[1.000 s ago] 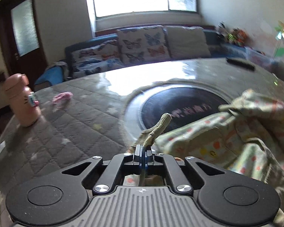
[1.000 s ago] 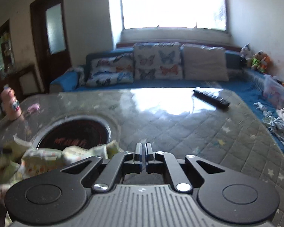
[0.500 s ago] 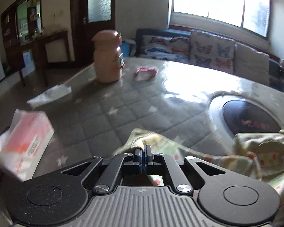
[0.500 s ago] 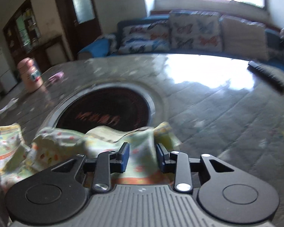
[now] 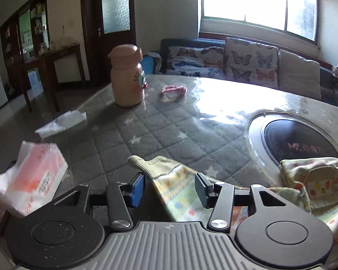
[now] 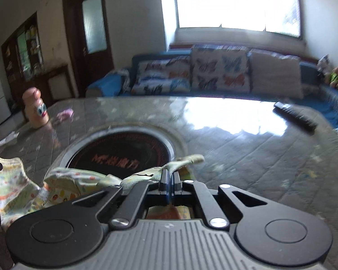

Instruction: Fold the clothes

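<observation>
A small pale-green patterned garment [image 5: 178, 186] lies crumpled on the quilted grey table cover [image 5: 160, 135]. In the left wrist view my left gripper [image 5: 170, 189] has its jaws opening; a corner of the cloth lies loose between them and the pads do not press it. The rest of the garment bunches to the right [image 5: 313, 180], beside the dark round cooktop [image 5: 297, 144]. In the right wrist view my right gripper [image 6: 170, 181] is shut on another edge of the garment [image 6: 182, 162], which pokes up past the fingertips. More of the cloth trails to the left [image 6: 63, 184].
A pink bottle [image 5: 127, 76], a small pink item [image 5: 173, 91] and a white tissue [image 5: 60, 123] lie on the table's far left. A tissue pack [image 5: 33, 186] sits at the near left edge. A black remote [image 6: 295, 117] lies far right. A sofa [image 6: 214, 76] stands behind.
My left gripper swung left with the cloth corner, then opened and let it go. My right gripper opened over the garment's edge near the cooktop and has closed on it.
</observation>
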